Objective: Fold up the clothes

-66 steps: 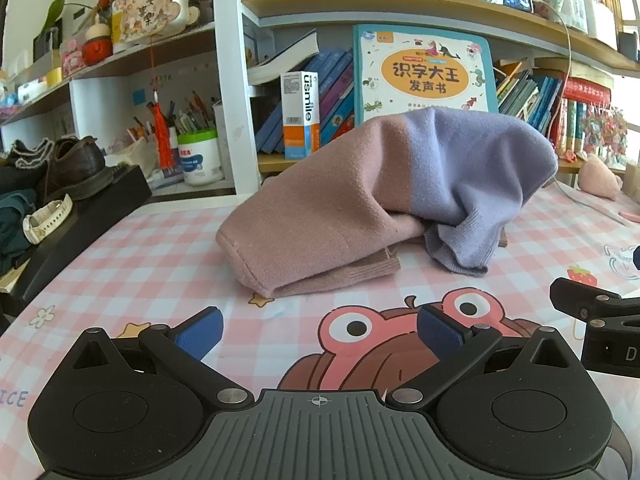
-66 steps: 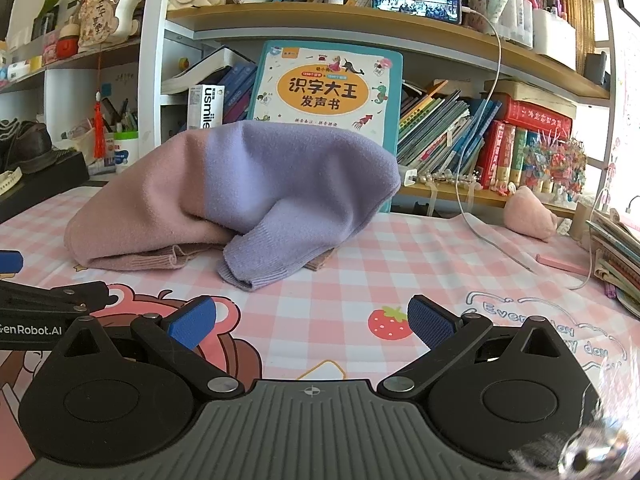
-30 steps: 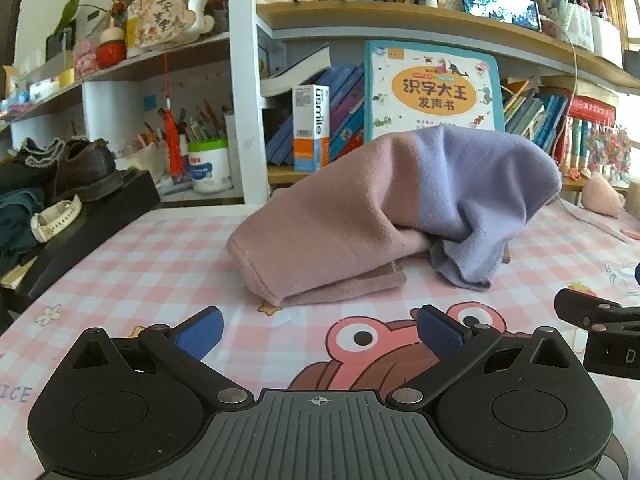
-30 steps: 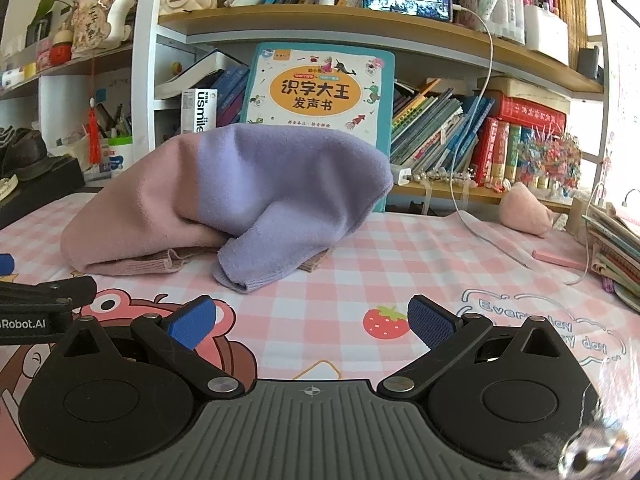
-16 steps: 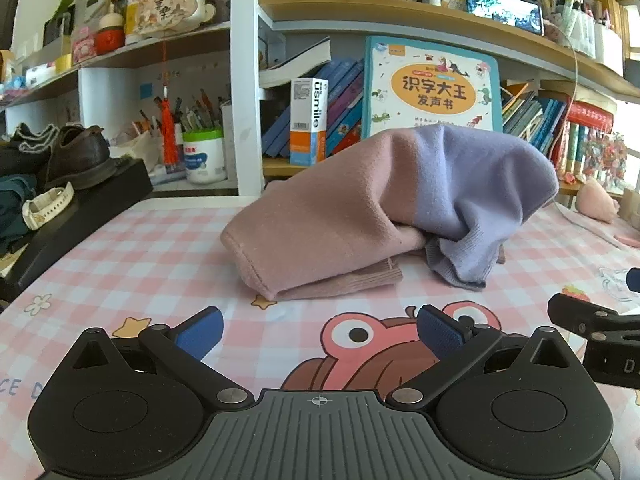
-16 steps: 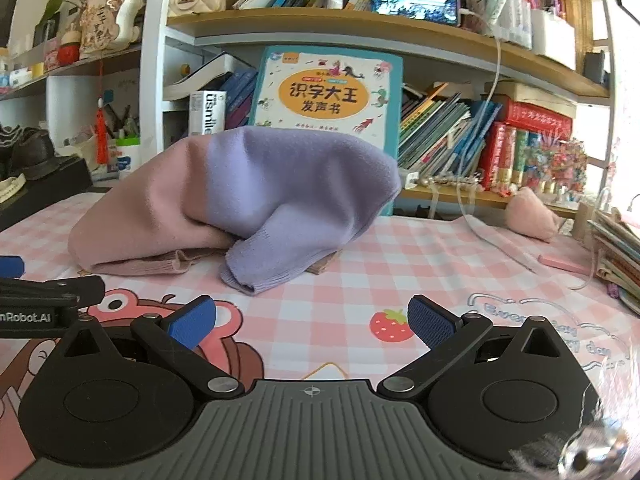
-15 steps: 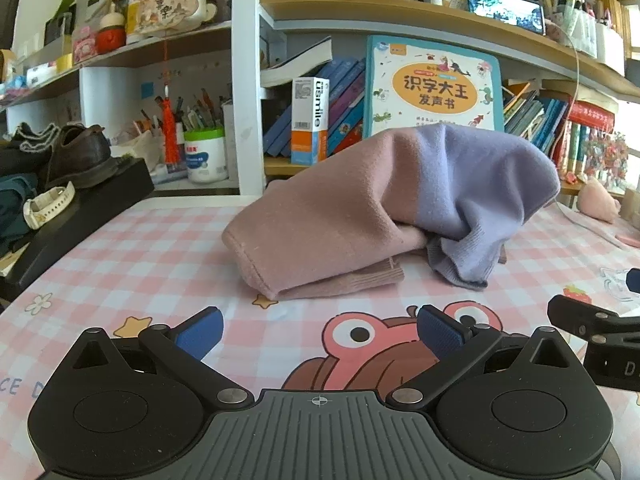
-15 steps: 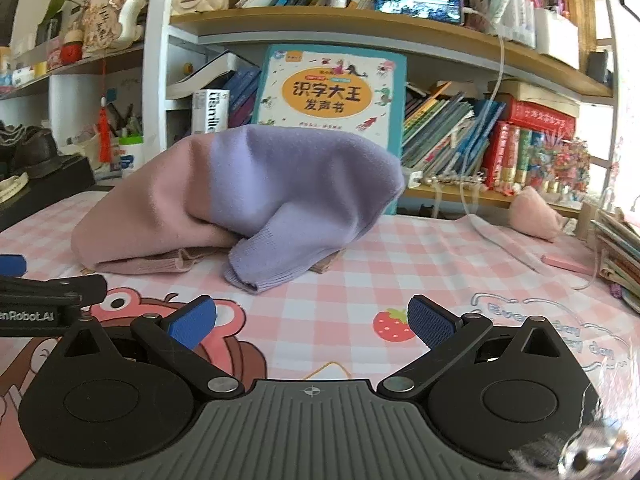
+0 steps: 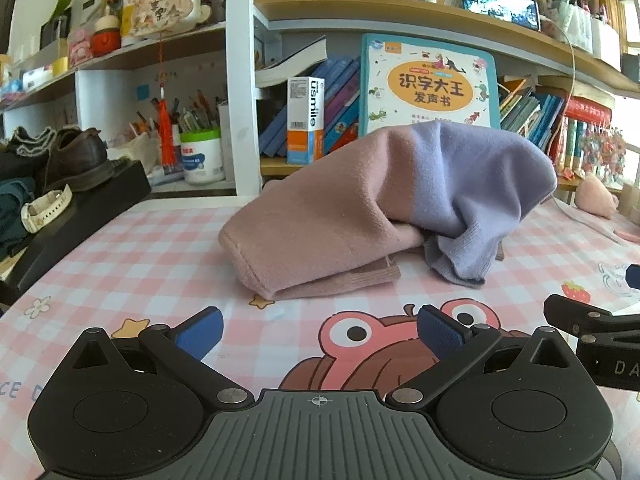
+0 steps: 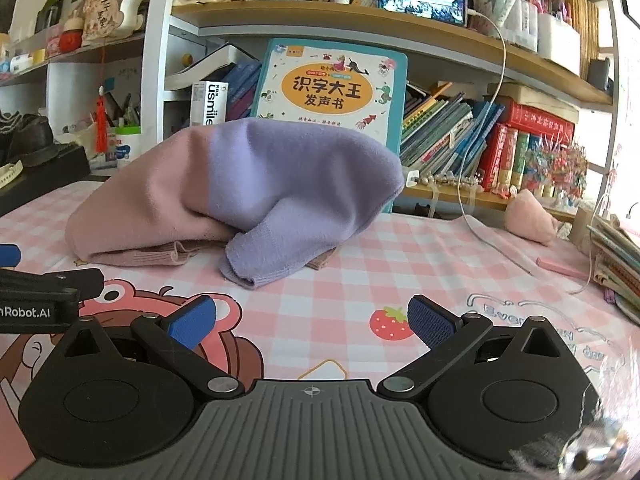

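Note:
A pink and lilac knitted sweater (image 9: 384,204) lies in a rumpled heap on the pink checked tablecloth (image 9: 152,256), its lilac sleeve cuff hanging toward the front right. My left gripper (image 9: 318,330) hovers open a short way in front of the heap's pink hem, holding nothing. From the right wrist view the same sweater (image 10: 248,188) sits ahead and to the left, and my right gripper (image 10: 312,320) is open and empty over the cloth, short of the lilac cuff. Each gripper's black finger shows at the edge of the other's view.
A bookshelf with a large children's book (image 9: 428,84) stands right behind the sweater. A black box with shoes and a watch (image 9: 60,196) is at the left. A white cable (image 10: 500,248), a pink plush (image 10: 528,216) and stacked books (image 10: 616,256) lie at the right.
Both grippers wobbled slightly up and down and edged a little closer to the sweater. The sweater has not moved and both grippers stay open.

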`<state>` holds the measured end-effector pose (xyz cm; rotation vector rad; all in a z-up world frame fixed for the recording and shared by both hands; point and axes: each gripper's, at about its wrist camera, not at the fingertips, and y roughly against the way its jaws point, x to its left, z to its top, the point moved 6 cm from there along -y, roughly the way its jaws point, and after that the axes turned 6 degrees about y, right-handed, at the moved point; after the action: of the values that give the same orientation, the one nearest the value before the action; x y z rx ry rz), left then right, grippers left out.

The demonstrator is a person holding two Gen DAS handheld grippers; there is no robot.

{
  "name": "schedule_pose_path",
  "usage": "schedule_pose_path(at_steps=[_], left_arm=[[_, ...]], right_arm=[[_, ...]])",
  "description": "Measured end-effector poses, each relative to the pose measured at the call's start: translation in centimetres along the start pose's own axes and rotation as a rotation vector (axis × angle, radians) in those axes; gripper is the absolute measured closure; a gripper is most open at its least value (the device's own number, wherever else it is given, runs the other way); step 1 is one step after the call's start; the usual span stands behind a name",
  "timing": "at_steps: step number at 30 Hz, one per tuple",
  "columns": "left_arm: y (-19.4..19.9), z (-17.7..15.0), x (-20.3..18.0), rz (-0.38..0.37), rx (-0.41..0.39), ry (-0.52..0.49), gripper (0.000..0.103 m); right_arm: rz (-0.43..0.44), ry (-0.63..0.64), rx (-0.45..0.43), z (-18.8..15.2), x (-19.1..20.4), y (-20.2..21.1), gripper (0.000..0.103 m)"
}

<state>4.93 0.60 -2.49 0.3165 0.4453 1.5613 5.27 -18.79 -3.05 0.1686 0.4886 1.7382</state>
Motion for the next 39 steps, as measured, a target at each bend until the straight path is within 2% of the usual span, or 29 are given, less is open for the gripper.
schedule_pose_path(at_steps=[10, 20, 31, 39], left_arm=[[-0.5, -0.1, 0.0, -0.001, 0.03, 0.005, 0.0], [-0.6, -0.4, -1.2, 0.0, 0.042, -0.069, 0.0], [-1.2, -0.5, -0.5, 0.01, 0.074, -0.03, 0.0], [-1.2, -0.6, -0.9, 0.023, 0.078, -0.054, 0.0]], right_arm=[[0.024, -0.033, 0.023, -0.2, -0.4, -0.4, 0.0], [0.025, -0.062, 0.03, -0.3, -0.9, -0.5, 0.0], [0.035, -0.1, 0.043, -0.5, -1.4, -0.7, 0.0], [0.075, -0.138, 0.051, -0.7, -1.7, -0.8, 0.0]])
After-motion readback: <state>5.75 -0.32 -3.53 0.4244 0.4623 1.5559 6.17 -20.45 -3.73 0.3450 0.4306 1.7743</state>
